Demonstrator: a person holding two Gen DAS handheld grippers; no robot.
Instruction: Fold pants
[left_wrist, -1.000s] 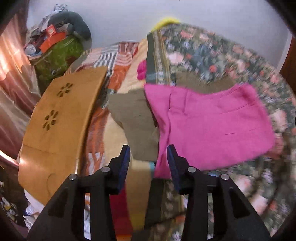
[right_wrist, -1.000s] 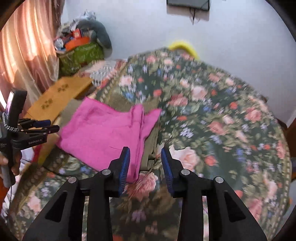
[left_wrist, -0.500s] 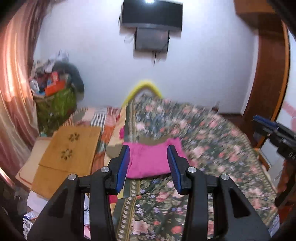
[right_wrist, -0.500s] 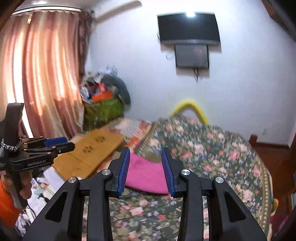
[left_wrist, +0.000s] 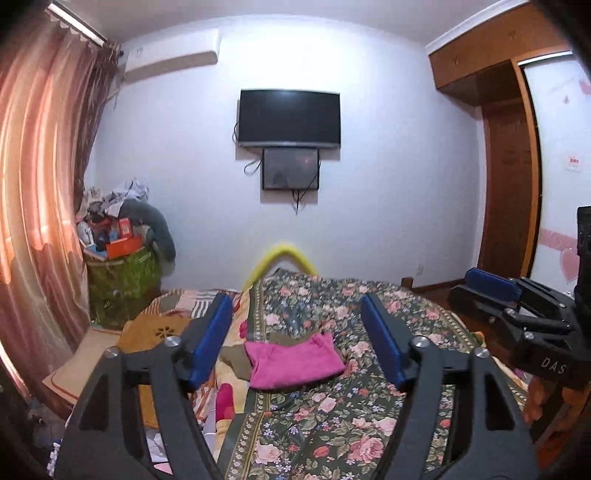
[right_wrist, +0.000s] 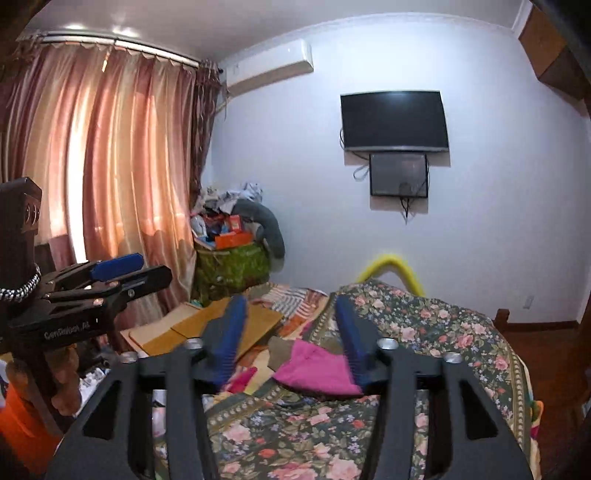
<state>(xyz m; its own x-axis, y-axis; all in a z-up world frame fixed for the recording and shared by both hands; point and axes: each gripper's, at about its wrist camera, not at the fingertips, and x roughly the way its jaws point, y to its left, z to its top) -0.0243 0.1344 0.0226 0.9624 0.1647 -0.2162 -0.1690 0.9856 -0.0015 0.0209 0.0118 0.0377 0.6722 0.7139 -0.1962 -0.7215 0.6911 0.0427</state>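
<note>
Folded pink fabric pants (left_wrist: 293, 363) on floral bedspread (left_wrist: 369, 435), 12 o'clock of left gripper (left_wrist: 297, 339) and right gripper (right_wrist: 290, 332); both spread wide, empty.

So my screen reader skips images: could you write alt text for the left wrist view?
The open left hand-held gripper frames folded pink pants lying on a floral bedspread. A dark TV hangs on the far wall, and the right hand-held gripper shows at the right edge.

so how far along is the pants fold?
Looks done: pink pants lie as a compact folded rectangle on the floral bedspread, over an olive garment. In hand: nothing; left gripper and right gripper are open, well away from the pants. Left: apparently nothing.
</note>
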